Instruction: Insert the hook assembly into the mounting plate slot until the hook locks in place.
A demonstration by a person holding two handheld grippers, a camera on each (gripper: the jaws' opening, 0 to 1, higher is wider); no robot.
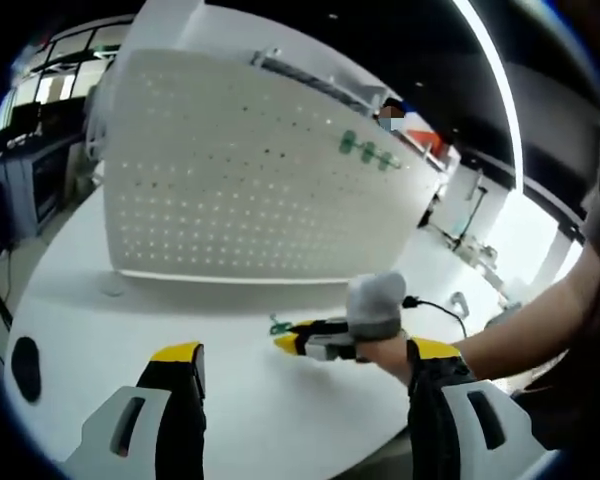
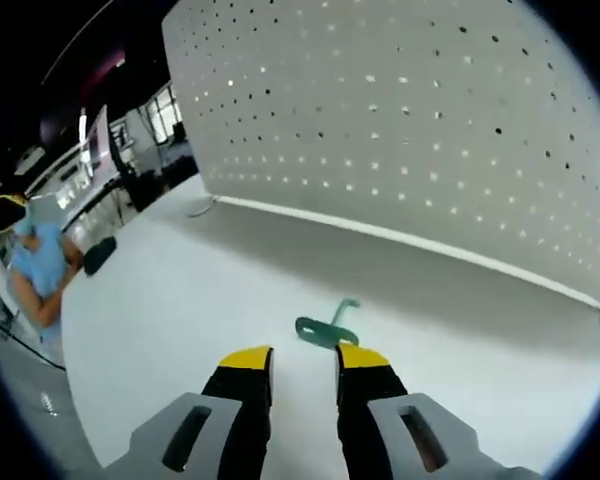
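Green hook (image 2: 327, 328) lies flat on white desk (image 2: 180, 310), before the upright pegboard (image 2: 400, 120). Right tool (image 2: 303, 358) low over desk, tips parted narrowly, hook just ahead. Left tool (image 1: 305, 352) wide, empty.

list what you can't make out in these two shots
- Left gripper view: the hook is tiny, partly behind the right tongs; contact unclear.
- Right gripper view: the hook's near end sits just ahead of the tongs; whether it is gripped is unclear.
- Left gripper view: green pieces on the pegboard are too small to identify.
- Right gripper view: the pegboard's top is cut off.
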